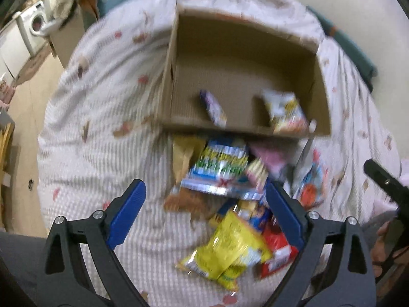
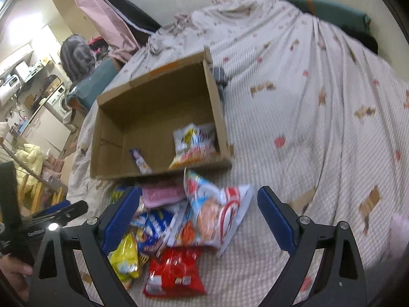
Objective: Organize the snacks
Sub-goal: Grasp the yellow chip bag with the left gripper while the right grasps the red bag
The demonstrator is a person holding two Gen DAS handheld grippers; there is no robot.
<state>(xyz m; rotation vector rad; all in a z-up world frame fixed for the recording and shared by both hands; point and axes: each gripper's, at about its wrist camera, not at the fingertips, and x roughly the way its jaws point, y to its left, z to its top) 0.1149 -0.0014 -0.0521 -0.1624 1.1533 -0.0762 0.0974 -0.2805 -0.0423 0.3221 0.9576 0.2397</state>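
Note:
An open cardboard box (image 1: 255, 58) (image 2: 153, 112) lies on a bed and holds two snack packets: a narrow purple one (image 1: 213, 107) (image 2: 139, 161) and a white-yellow bag (image 1: 285, 111) (image 2: 193, 144). A pile of snacks lies in front of it: a yellow bag (image 1: 227, 248) (image 2: 126, 255), a red bag (image 1: 277, 250) (image 2: 176, 268), a green-blue bag (image 1: 219, 166), a pink packet (image 2: 162, 194) and a white-blue bag (image 2: 214, 212). My left gripper (image 1: 204, 212) is open above the pile. My right gripper (image 2: 198, 217) is open over the white-blue bag.
The bed has a white quilt (image 2: 319, 128) with small prints. A teal pillow (image 2: 329, 10) lies at the far edge. A washing machine (image 1: 34, 25) and kitchen clutter stand at the left, beyond the bed.

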